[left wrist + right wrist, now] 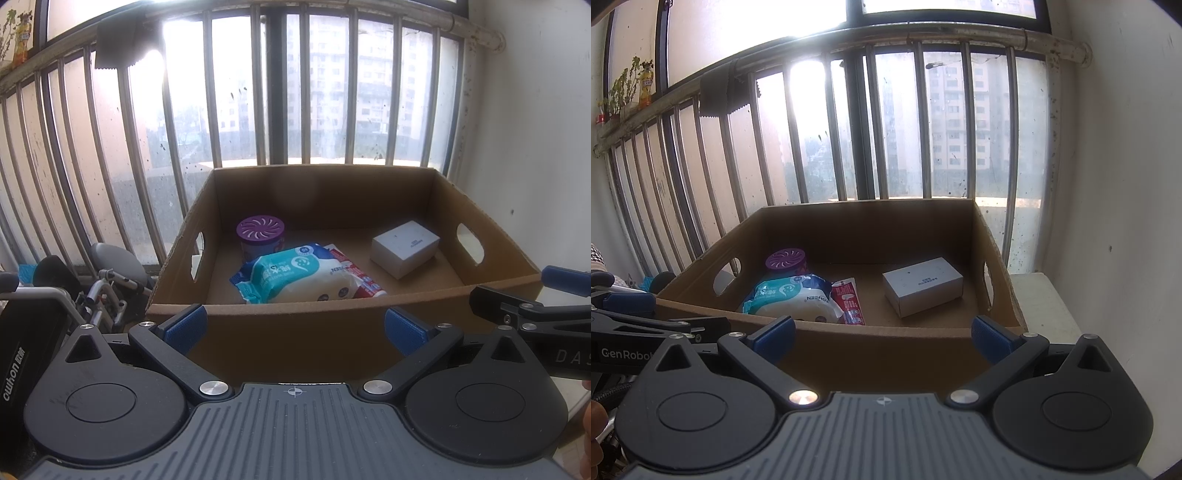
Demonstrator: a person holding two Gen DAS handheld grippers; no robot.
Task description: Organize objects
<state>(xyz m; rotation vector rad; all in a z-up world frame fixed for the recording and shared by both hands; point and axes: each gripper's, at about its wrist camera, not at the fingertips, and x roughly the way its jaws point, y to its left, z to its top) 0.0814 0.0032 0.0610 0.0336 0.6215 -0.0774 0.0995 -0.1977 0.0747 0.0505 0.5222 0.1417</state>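
Ahead of me sits the open brown cardboard box with cut-out side handles (369, 325), backed against the barred balcony window (280, 92), and everything I can see of the task's things already lies inside it. The teal and white soft pack of wet wipes (299, 275) is near the front left of the floor, resting over a flat red and white sachet (849, 301); the small grey rectangular carton (404, 247) lies well apart on the right, and the round purple air-freshener tub with a slotted lid (260, 234) stands behind the wipes. My left gripper (293, 326) and right gripper (882, 334) both hang just short of the near wall, fingers spread wide, holding nothing. I judge this a pause between placements: the next move calls for finding another loose item, or lifting the box by its handles. The right view alone shows the pale ledge (1045, 306) beside the box; the left view alone shows the folded metal frame and grey seat (114, 280) at its left.
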